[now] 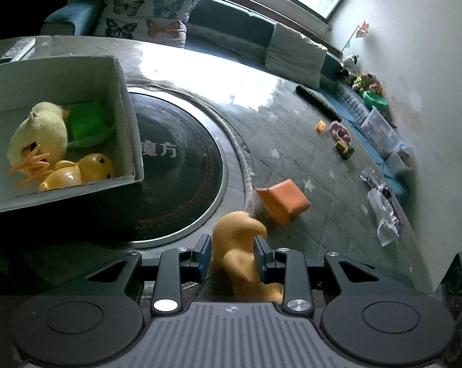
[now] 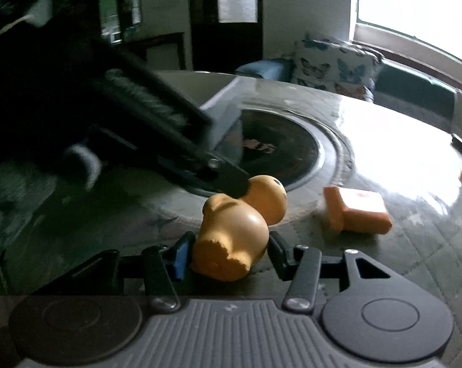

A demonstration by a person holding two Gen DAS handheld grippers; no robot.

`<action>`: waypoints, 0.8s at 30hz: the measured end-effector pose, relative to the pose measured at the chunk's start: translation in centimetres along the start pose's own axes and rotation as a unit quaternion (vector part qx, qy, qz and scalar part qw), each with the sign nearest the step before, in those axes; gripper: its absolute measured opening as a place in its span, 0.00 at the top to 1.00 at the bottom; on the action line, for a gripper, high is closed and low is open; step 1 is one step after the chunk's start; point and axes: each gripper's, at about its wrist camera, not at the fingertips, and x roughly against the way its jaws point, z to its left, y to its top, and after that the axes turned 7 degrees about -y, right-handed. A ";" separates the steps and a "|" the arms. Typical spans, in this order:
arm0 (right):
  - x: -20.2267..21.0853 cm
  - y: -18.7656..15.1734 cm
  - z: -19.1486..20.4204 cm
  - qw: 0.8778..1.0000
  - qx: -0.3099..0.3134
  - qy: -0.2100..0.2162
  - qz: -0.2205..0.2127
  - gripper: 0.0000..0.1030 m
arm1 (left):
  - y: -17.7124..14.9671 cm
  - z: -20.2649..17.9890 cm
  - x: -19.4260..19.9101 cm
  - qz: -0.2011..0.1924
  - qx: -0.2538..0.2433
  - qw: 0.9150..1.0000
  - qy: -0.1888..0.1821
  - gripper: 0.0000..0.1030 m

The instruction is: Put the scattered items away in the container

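Note:
My left gripper (image 1: 232, 253) is shut on an orange rubber duck (image 1: 241, 245), squeezing its neck. In the right wrist view the same duck (image 2: 234, 233) lies between my right gripper's (image 2: 228, 256) spread fingers, which stand beside its body; the left gripper (image 2: 228, 178) reaches in from the left onto the duck's neck. The white box (image 1: 130, 128) at the left holds a yellow plush chick (image 1: 41, 132), a green toy (image 1: 87, 122) and a yellow rubber duck (image 1: 84, 171). An orange box (image 1: 284, 201) lies on the table just beyond the duck; it also shows in the right wrist view (image 2: 359, 211).
A round black hob (image 1: 176, 165) is set in the table beside the white box. A black remote (image 1: 318, 102), small toys (image 1: 341, 138) and plastic bags (image 1: 384, 211) lie at the far right. A butterfly cushion (image 1: 148, 9) sits on the sofa behind.

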 end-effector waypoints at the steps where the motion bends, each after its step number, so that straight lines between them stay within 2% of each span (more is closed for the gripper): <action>1: 0.2 -0.1 0.3 1.000 0.011 0.005 -0.003 0.50 | -0.1 0.0 0.0 0.003 -0.003 1.000 0.001 0.68; 4: 0.4 -0.5 0.9 0.999 0.034 0.013 -0.008 0.50 | -0.6 0.2 0.0 0.007 -0.006 1.000 -0.002 0.66; 10: 0.3 -0.6 0.7 0.999 0.026 0.020 -0.007 0.48 | -0.4 0.3 -0.4 0.014 0.000 1.000 -0.006 0.63; 24: 0.8 -0.6 -0.3 0.999 -0.041 0.018 0.001 0.49 | -0.6 0.7 -1.5 0.021 0.029 0.999 -0.011 0.54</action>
